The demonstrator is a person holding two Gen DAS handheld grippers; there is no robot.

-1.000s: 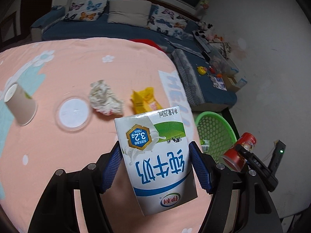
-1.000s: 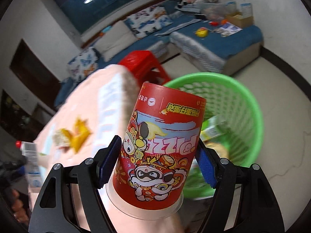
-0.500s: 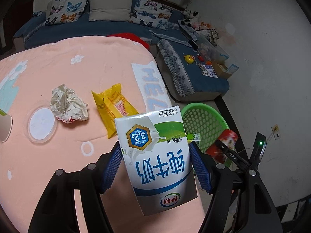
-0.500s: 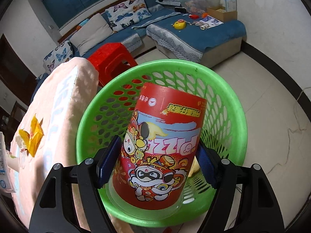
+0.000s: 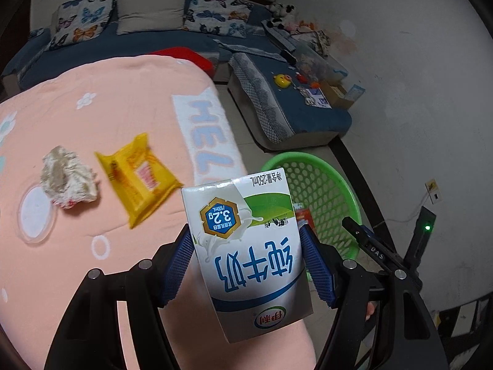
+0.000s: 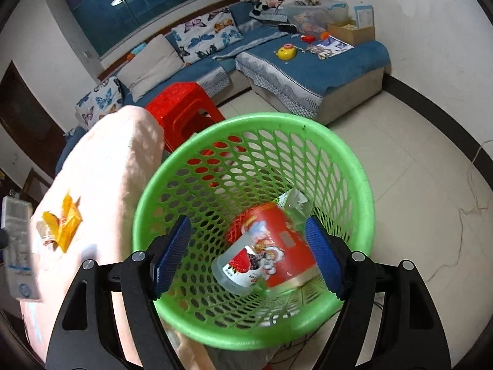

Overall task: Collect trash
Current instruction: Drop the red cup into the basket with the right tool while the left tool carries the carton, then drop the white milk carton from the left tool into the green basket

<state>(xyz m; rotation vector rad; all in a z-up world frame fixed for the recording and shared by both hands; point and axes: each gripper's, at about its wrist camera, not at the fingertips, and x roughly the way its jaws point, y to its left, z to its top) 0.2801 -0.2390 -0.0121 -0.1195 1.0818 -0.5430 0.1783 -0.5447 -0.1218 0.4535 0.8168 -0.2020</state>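
Note:
My left gripper (image 5: 246, 262) is shut on a white, blue and green milk carton (image 5: 246, 256), held above the pink table's right edge. My right gripper (image 6: 249, 256) is open and empty, right above the green mesh basket (image 6: 197, 172). The red paper cup (image 6: 283, 246) lies on its side inside the basket, beside a clear strawberry-label bottle (image 6: 237, 265). In the left wrist view the basket (image 5: 326, 185) stands on the floor just right of the table. A yellow snack wrapper (image 5: 138, 175) and a crumpled paper wad (image 5: 66, 182) lie on the table.
The pink tablecloth (image 5: 92, 123) also carries a round clear lid (image 5: 34, 212). A red stool (image 6: 181, 108) stands behind the basket. A blue sofa (image 6: 308, 61) with toys runs along the wall. The right gripper's arm (image 5: 379, 252) shows in the left wrist view.
My right gripper opened and let go of the red cup, which dropped into the basket. My left gripper moved right toward the table edge with the carton.

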